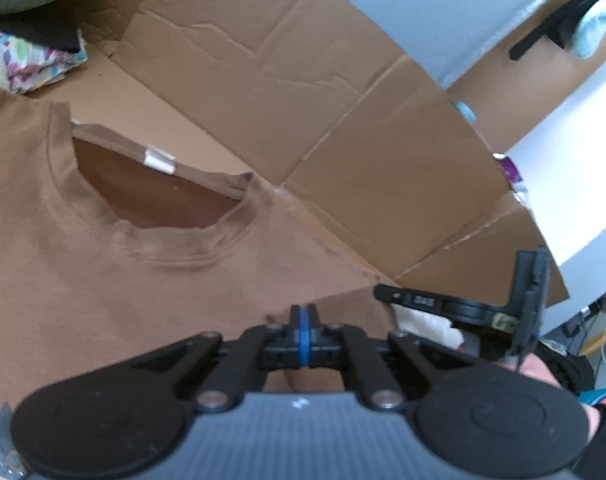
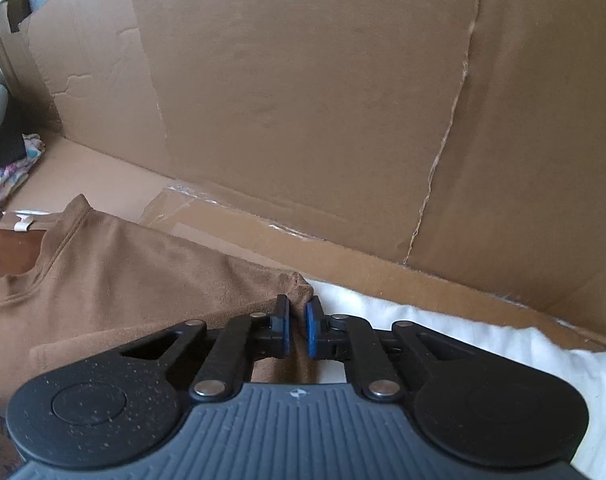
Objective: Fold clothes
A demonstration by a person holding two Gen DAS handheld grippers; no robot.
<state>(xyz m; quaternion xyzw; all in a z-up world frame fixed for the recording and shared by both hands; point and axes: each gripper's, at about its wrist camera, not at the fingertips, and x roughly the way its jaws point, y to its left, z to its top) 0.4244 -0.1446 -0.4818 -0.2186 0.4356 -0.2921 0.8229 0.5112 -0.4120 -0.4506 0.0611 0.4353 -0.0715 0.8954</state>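
A brown t-shirt [image 1: 103, 280] lies flat, its round collar [image 1: 151, 184] with a white label toward the cardboard. In the left wrist view my left gripper [image 1: 303, 320] is shut, its jaws pressed together on a fold of the brown t-shirt. The right gripper [image 1: 483, 312] shows at the shirt's right edge. In the right wrist view my right gripper [image 2: 297, 320] has its blue pads a narrow gap apart around the brown t-shirt's [image 2: 123, 272] folded shoulder corner [image 2: 299, 286]. The sleeve lies folded over the body.
Cardboard panels [image 2: 303, 100] stand as a wall behind the shirt and line the floor. A white cloth [image 2: 463, 340] lies under the shirt to the right. A patterned cloth pile [image 1: 35, 64] sits far left. A white table edge [image 1: 575, 152] is at right.
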